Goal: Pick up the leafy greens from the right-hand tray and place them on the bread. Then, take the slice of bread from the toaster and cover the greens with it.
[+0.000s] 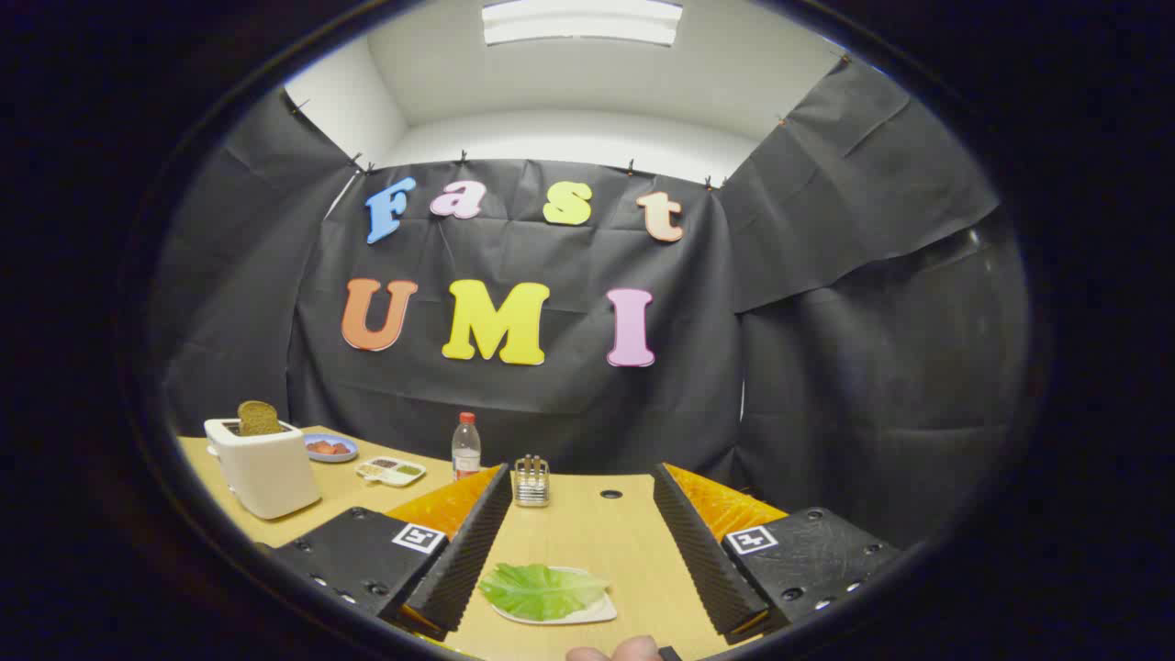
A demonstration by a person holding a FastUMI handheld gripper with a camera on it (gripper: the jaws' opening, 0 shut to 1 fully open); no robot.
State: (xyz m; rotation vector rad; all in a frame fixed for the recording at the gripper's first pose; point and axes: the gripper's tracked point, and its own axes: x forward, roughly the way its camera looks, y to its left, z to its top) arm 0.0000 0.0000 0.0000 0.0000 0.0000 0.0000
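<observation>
Leafy greens (542, 589): one flat leaf lying on a small pale tray (592, 613), which sits on the wooden surface (597, 532). Leaf and tray lie low between the two fingers of the tongs (580, 546), nearer the left finger, touching neither.

Tongs spread wide, nothing held; bare surface shows between the fingers beyond the leaf.

Close under the tray, a person's fingertips (613, 651) just show.

Beyond the fingertips of the tongs, roughly in line with the gap: a small metal rack (531, 480) standing upright, and a dark round hole (611, 494) in the surface just right of it. Left of the rack, a clear bottle (466, 446) with a red cap, upright.

Further left, well apart from the tongs: a white toaster (262, 466) with a brown slice of bread (258, 418) standing up out of its slot. Behind the toaster, a blue plate (331, 448) holding something reddish. Between plate and bottle, a flat pale divided tray (391, 471) with small items in its compartments; too small to tell what.

Overhead, a ceiling light panel (582, 20).
</observation>
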